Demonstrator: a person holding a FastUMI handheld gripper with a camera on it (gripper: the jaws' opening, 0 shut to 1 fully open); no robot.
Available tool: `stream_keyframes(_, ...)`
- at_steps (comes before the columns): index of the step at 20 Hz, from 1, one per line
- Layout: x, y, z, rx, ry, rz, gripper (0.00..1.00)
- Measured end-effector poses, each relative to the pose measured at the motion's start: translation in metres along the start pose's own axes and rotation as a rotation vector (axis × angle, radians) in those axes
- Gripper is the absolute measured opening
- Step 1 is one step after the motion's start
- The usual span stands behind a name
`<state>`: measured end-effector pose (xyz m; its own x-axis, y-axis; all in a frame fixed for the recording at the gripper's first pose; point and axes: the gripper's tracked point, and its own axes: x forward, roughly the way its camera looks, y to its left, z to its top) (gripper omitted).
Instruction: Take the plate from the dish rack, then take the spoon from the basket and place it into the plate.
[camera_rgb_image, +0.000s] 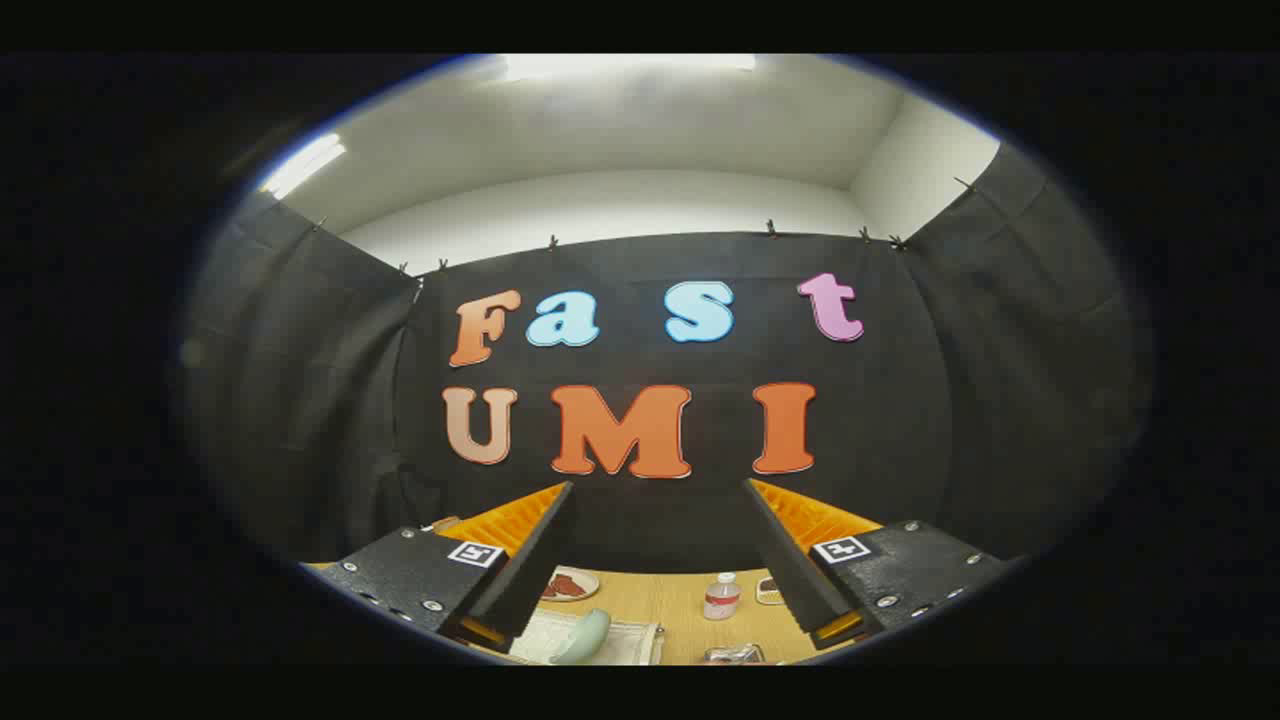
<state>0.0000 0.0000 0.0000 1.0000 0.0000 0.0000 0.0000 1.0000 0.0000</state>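
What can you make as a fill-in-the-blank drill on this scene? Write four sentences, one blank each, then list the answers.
1. The fingers of the gripper stand ____, with nothing between them.
2. The small bottle stands on the ____ table.
3. The bottle's cap is ____.
4. The pale green plate lies below and between the fingers, on a ____ mat.

Missing words: open; wooden; white; white
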Motion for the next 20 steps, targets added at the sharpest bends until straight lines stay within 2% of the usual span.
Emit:
stream_keyframes(15, 0.004, 0.009, -0.021, -0.005, 0.063, 0.042, 0.97)
stream_keyframes(20, 0.011, 0.013, -0.037, 0.007, 0.12, 0.052, 0.97)
